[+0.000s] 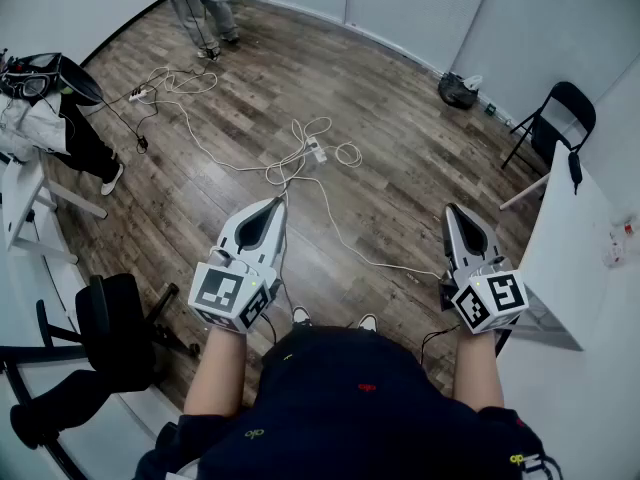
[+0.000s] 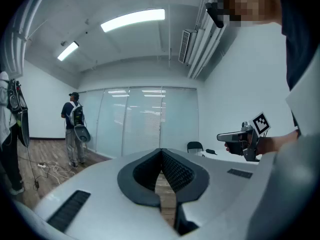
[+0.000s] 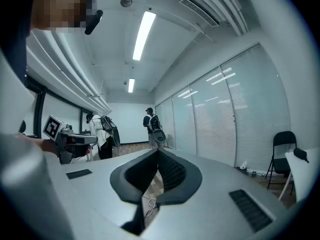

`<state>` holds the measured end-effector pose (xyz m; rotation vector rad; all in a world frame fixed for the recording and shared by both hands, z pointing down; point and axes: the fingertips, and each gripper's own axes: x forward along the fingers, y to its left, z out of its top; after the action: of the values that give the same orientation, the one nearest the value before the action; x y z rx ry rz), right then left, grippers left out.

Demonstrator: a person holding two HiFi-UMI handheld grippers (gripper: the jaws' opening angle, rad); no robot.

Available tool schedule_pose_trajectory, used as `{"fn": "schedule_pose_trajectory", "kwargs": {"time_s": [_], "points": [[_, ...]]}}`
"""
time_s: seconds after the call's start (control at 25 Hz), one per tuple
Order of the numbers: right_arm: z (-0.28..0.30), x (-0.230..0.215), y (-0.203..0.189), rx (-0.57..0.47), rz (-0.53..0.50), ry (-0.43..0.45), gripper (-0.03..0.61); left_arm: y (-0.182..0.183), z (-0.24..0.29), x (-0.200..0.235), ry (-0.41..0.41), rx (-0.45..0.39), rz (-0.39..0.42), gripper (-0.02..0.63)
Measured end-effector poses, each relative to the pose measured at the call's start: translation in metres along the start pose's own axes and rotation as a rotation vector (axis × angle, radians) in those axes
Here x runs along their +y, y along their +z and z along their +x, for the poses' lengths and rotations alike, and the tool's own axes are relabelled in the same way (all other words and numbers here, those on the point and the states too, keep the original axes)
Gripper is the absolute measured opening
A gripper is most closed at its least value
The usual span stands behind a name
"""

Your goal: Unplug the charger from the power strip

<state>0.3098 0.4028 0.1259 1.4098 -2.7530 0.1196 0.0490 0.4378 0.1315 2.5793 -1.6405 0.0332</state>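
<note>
Left gripper (image 1: 277,202) and right gripper (image 1: 450,209), both closed empty, hover well apart from the power strip (image 1: 316,149).

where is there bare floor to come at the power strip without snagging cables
Broad bare wood floor lies between the white power strip and the black folding chair. Right at the strip it is crowded: white cables loop on every side, thickest on its left and near side.

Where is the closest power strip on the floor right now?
In the head view, the power strip lies on the wood floor mid-room, in a tangle of white cables, ahead of the left gripper.
</note>
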Motion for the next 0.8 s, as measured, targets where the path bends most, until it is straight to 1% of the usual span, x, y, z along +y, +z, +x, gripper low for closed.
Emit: {"fn": "schedule_pose_trajectory", "kwargs": {"time_s": [0.24, 0.6, 0.72, 0.8], "points": [[0.004, 0.002, -0.003, 0.000, 0.011, 0.013, 0.021, -0.004, -0.002, 0.000, 0.013, 0.005, -0.002, 0.020], [0.016, 0.011, -0.005, 0.005, -0.020, 0.035, 0.021, -0.009, -0.003, 0.009, 0.019, 0.018, -0.006, 0.020], [0.020, 0.017, 0.000, -0.027, 0.008, 0.043, 0.022, -0.011, -0.005, 0.015, 0.014, 0.019, -0.012, 0.020], [0.024, 0.025, 0.001, -0.031, 0.015, 0.052, 0.021, -0.010, -0.007, 0.022, 0.010, 0.015, -0.016, 0.020]]}}
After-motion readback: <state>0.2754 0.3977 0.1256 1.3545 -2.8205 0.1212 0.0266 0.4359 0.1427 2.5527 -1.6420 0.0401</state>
